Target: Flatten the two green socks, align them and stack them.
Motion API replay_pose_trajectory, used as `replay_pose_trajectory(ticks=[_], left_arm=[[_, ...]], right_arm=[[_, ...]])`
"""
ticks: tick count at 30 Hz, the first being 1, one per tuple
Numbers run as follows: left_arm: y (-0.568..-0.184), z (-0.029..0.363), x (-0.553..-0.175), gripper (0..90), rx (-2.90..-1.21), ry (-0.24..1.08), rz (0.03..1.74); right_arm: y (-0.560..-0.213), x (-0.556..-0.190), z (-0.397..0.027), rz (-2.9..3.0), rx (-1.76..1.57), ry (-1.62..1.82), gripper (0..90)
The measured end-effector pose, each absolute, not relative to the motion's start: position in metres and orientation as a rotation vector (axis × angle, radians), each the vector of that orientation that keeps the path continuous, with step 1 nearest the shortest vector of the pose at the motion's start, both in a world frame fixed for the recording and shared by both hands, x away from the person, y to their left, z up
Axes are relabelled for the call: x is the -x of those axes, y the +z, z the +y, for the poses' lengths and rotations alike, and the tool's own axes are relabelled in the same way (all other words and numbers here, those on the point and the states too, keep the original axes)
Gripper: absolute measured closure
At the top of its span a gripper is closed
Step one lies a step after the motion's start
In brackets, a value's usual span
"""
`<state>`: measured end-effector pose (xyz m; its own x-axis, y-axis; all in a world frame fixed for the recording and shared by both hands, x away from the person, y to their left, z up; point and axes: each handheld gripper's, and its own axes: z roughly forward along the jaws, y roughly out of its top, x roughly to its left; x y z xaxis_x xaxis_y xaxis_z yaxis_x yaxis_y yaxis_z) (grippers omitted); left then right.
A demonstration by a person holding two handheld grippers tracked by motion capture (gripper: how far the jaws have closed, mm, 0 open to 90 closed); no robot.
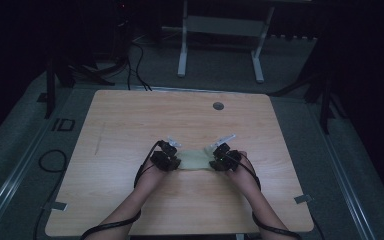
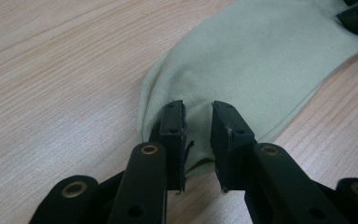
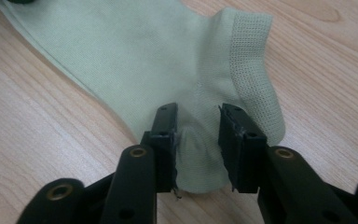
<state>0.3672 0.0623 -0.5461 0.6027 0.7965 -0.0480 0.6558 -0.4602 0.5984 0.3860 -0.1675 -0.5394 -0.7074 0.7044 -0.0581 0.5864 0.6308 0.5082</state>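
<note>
A: Where was the sock (image 1: pixel 194 161) at that pt?

B: Flat on the counter (image 1: pixel 130 120), near-centre, lying left-to-right btwn the two hands. Pale green, ribbed cuff (image 3: pixel 256 70) at the right end.

A: Left claw (image 2: pixel 198 140)?

B: Down over the left end of the sock, jaws a bit apart w/ fabric lying in the gap. Not pinched shut, as far as the left gripper view showed.

A: Right claw (image 3: pixel 196 144)?

B: Same story at the heel end, just beside the cuff. Jaws apart, a small ridge of cloth bunched up btwn them, touching the left pad.

A: So which step?

B: Looked like the grab stage, both ends lined up, neither clamped yet. Next move prob. called for closing both claws square on the fabric, catching both layers, then lifting or folding evenly so neither end slipped out.

A: Any containers?

B: None on the counter, just a small grey grommet (image 1: pixel 218 106) at the far side.
</note>
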Motion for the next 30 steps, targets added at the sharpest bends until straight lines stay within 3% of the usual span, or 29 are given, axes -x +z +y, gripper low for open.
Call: replay_pose_trajectory(ticks=[2,5,11,14,18,25,30], left_arm=[[-0.542,0.06,-0.365,55.3,-2.256,0.328,1.114],[-0.534,0.06,-0.361,42.4,-2.22,0.31,1.092],[-0.523,0.061,-0.354,24.2,-2.17,0.268,1.051],[-0.525,0.061,-0.351,12.1,-2.155,0.277,1.039],[-0.53,0.063,-0.347,7.0,-2.139,0.265,1.026],[-0.54,0.072,-0.343,3.0,-2.122,0.211,1.036],[-0.542,0.077,-0.339,3.0,-2.107,0.24,1.022]], right_arm=[[-0.537,-0.384,-0.167,2.623,-1.054,0.708,59.9],[-0.531,-0.381,-0.166,2.619,-1.04,0.767,52.0],[-0.518,-0.376,-0.164,2.618,-1.006,0.846,38.4],[-0.518,-0.374,-0.164,2.618,-0.986,0.86,26.1],[-0.521,-0.372,-0.166,2.597,-0.971,0.916,14.0],[-0.52,-0.369,-0.18,2.519,-0.96,0.993,14.0],[-0.522,-0.369,-0.191,2.488,-0.964,0.978,13.9]])
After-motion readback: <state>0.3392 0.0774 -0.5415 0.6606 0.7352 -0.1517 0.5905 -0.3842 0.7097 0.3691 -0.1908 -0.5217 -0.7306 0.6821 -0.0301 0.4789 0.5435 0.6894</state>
